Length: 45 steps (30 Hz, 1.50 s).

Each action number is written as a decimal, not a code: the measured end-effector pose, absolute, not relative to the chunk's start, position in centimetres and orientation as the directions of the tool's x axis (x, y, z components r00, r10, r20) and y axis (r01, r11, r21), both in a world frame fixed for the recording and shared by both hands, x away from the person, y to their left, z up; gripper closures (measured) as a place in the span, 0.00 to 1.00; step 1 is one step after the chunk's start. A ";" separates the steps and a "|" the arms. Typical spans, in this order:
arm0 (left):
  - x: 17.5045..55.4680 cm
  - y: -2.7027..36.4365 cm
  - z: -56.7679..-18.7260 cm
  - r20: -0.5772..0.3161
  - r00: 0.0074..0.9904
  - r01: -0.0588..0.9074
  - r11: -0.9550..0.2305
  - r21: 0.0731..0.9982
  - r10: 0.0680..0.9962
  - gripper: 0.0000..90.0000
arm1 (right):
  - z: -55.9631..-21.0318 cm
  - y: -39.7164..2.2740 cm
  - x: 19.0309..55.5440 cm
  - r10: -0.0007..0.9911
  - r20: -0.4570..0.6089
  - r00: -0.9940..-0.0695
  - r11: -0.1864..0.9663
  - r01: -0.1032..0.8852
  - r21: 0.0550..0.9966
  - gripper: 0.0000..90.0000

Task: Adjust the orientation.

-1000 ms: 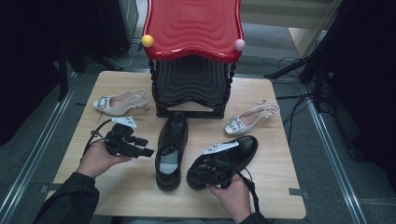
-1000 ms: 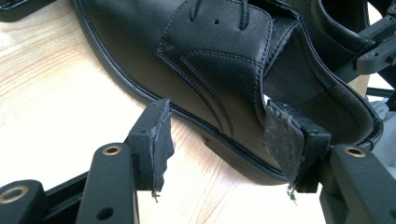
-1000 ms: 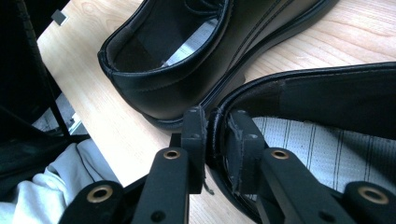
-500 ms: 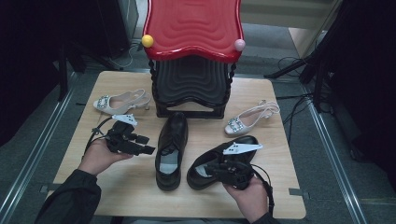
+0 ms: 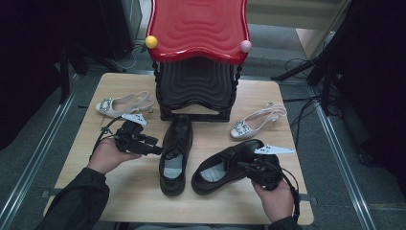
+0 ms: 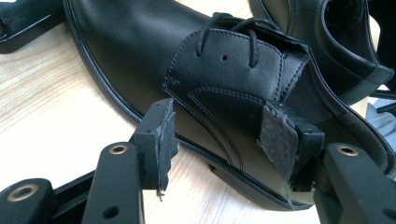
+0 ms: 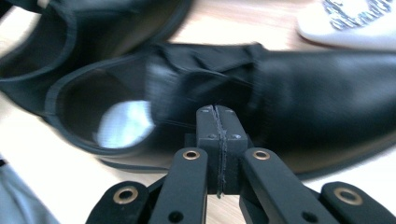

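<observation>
The wooden bench [image 5: 143, 201] stood on a grey floor with dark surroundings, and a red-topped black stand [image 5: 198, 57] occupied its far edge at the middle. Two black lace-up shoes lay near the bench's middle: the left black shoe [image 5: 175, 153] pointed toward the stand, the right black shoe [image 5: 225, 165] lay angled just beside it, toward the near right corner. A white slingback shoe [image 5: 125, 104] sat toward the far left corner, another white slingback [image 5: 256, 122] toward the far right. My left gripper [image 5: 152, 146] was released, its jaws having just closed a little, pads spread either side of the left black shoe's laced flank without pressing on it. My right gripper [image 7: 217, 140] had just clenched fully, pads together on nothing, right at the right black shoe's side, by its opening.
</observation>
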State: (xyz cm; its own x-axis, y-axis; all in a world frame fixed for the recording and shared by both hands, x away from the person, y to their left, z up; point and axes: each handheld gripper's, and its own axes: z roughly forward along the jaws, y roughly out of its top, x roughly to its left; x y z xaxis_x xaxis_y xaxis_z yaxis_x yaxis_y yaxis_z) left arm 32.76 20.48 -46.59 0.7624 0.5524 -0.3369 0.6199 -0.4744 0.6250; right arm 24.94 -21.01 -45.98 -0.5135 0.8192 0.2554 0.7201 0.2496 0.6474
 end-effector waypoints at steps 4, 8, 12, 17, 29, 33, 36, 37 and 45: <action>33.0 20.3 -46.7 -0.341 0.765 0.619 -0.479 0.622 0.547 0.51 | -46.9 -21.6 25.6 0.844 0.242 -0.480 0.244 0.744 0.622 1.00; 33.0 20.1 -46.8 -0.333 0.767 0.616 -0.483 0.622 0.548 0.51 | -47.6 -21.4 26.4 0.853 0.226 -0.470 0.258 0.757 0.600 1.00; 33.0 20.3 -46.7 -0.338 0.766 0.617 -0.479 0.625 0.547 0.52 | -47.8 -21.0 26.7 0.852 0.216 -0.477 0.270 0.753 0.600 1.00; 33.0 20.3 -46.9 -0.338 0.762 0.621 -0.476 0.623 0.551 0.52 | -48.0 -21.0 27.1 0.844 0.234 -0.482 0.271 0.761 0.589 1.00; 32.9 20.4 -47.0 -0.340 0.761 0.623 -0.473 0.623 0.553 0.52 | -48.1 -19.8 27.6 0.815 0.252 -0.521 0.302 0.754 0.584 1.00; 32.8 20.4 -47.0 -0.338 0.759 0.624 -0.472 0.623 0.557 0.52 | -48.1 -19.2 27.8 0.805 0.252 -0.537 0.315 0.747 0.585 1.00; 32.8 20.5 -47.0 -0.346 0.758 0.626 -0.471 0.622 0.552 0.52 | -48.1 -18.8 27.9 0.806 0.244 -0.540 0.323 0.745 0.583 1.00; 32.8 20.5 -47.0 -0.344 0.759 0.625 -0.472 0.622 0.552 0.52 | -48.1 -18.8 27.9 0.805 0.245 -0.540 0.324 0.747 0.581 1.00; 32.7 20.7 -47.0 -0.346 0.757 0.628 -0.470 0.620 0.554 0.53 | -48.2 -18.2 28.1 0.795 0.253 -0.552 0.330 0.742 0.584 1.00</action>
